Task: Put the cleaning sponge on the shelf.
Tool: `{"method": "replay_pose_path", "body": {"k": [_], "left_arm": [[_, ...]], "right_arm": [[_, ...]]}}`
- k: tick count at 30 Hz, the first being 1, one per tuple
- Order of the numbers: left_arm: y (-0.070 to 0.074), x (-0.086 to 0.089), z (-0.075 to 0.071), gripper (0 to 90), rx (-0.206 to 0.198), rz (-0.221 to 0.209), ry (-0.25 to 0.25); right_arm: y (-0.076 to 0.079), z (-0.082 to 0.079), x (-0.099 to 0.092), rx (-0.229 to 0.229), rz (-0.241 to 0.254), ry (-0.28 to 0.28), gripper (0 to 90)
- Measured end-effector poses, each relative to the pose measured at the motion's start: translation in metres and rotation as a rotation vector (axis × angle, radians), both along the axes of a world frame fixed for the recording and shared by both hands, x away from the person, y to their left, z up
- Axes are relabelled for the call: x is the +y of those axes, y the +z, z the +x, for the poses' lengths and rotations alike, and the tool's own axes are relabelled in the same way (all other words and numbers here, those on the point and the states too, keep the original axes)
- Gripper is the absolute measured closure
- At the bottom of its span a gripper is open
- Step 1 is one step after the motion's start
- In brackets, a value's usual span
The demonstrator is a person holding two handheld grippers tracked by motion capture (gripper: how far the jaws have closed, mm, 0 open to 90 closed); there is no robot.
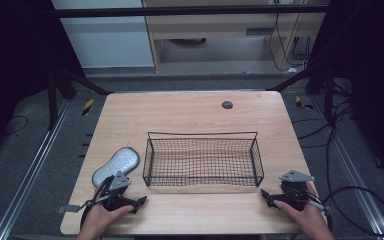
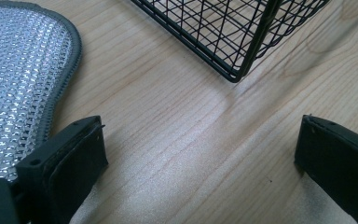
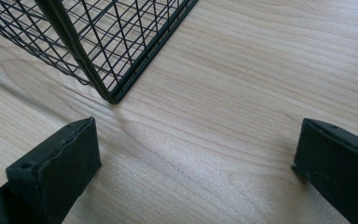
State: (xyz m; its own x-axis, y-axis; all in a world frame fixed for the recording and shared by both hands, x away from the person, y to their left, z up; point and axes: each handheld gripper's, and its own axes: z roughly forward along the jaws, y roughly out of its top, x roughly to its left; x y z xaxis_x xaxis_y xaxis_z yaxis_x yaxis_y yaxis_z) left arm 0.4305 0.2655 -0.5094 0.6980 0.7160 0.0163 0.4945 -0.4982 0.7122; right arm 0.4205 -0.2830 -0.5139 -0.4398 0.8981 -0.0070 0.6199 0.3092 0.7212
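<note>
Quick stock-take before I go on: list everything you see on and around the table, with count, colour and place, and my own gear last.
Rectangular black wire mesh basket: one, black, middle of the table, nothing inside it.
Silvery sparkly insole-shaped pad with a grey rim: one, silver and grey, flat on the table left of the basket, beside the left claw.
Light wooden table: one, pale wood, with a small dark round cap near its far edge.
Cables: several, black, on the grey floor to the right.
Left claw: one, black, jaws wide apart, low over the near-left table edge.
Right claw: one, black, jaws wide apart, near the basket's near-right corner.
Hands: two, at the bottom edge.
</note>
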Motion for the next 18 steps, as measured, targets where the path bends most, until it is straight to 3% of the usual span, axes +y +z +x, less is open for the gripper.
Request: {"method": "replay_pose_path", "body": {"k": [3, 5, 10, 15, 18], "left_arm": [[0.001, 0.0, 0.001, 1.6, 0.009, 0.004, -0.005], [0.005, 0.004, 0.001, 4.6, 0.04, -0.026, 0.011], [0.015, 0.007, 0.0, 5.7, 0.018, -0.053, 0.042], [0.033, 0.005, 0.004, 6.5, -0.011, -0.018, 0.058], [0.04, 0.007, 0.012, 6.6, -0.012, 0.044, 0.065]], "right_arm": [[0.0, 0.0, 0.0, 0.0, 0.0, 0.0, 0.5], [0.0, 0.0, 0.0, 0.0, 0.0, 0.0, 0.5], [0.0, 0.0, 0.0, -0.002, 0.001, -0.002, 0.5], [0.0, -0.001, 0.001, -0.001, 0.003, -0.007, 0.5], [0.0, -0.001, 0.0, -0.001, 0.003, -0.007, 0.5]]}}
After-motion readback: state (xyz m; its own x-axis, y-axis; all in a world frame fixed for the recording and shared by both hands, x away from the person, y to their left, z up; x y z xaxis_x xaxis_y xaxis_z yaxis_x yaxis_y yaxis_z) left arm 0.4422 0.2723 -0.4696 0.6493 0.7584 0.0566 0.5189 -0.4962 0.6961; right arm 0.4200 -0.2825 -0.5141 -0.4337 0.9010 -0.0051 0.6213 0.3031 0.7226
